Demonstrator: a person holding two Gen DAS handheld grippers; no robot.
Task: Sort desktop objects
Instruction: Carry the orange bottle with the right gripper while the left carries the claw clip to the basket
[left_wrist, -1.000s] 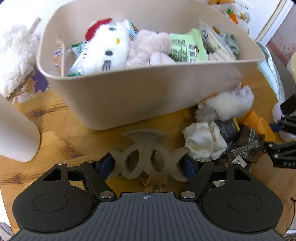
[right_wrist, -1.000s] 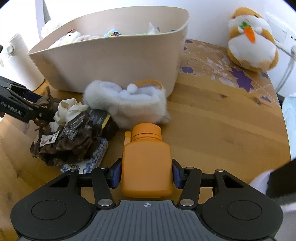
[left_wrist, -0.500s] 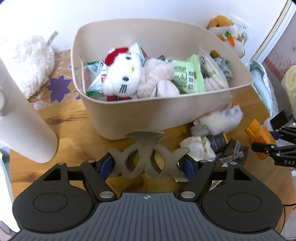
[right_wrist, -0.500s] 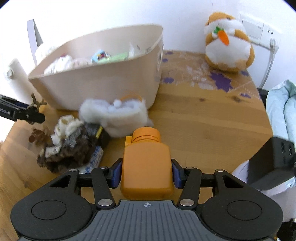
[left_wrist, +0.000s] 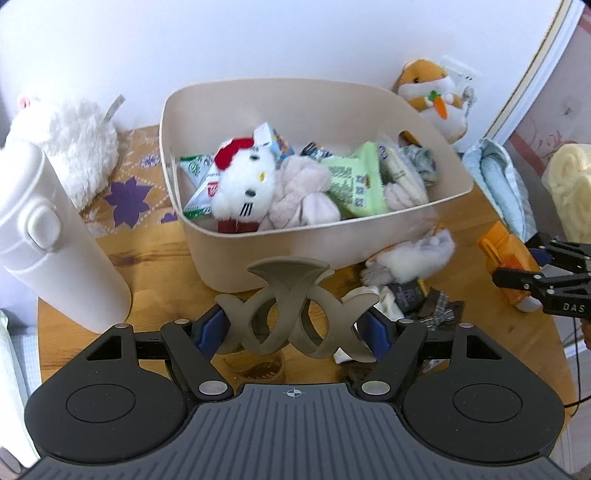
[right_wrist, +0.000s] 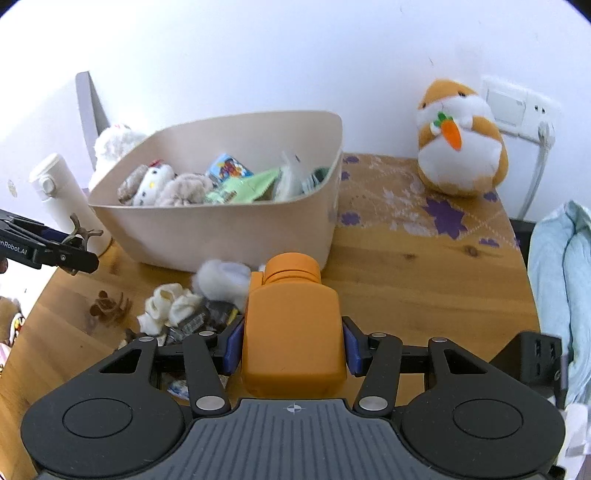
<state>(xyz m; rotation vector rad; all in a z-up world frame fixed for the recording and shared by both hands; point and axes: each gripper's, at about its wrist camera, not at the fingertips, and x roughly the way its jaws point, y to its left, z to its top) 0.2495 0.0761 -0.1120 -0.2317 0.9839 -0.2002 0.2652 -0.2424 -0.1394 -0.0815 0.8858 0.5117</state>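
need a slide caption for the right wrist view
Right gripper holds an orange bottle above the wooden table, facing the beige bin of toys and snacks.

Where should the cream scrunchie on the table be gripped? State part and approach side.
Pinch the cream scrunchie across its puffy middle, coming straight down from above: it lies flat and soft, with the dark bow pile crowding its right side.

**Layout of the table**

From your left gripper (left_wrist: 293, 332), the bin (left_wrist: 280, 254) lies at 12 o'clock on the table (left_wrist: 147, 254), the flask (left_wrist: 48, 236) at 10 o'clock, the loose pile (left_wrist: 402, 284) at 2 o'clock. The hamster toy (left_wrist: 432, 96) sits behind the bin.
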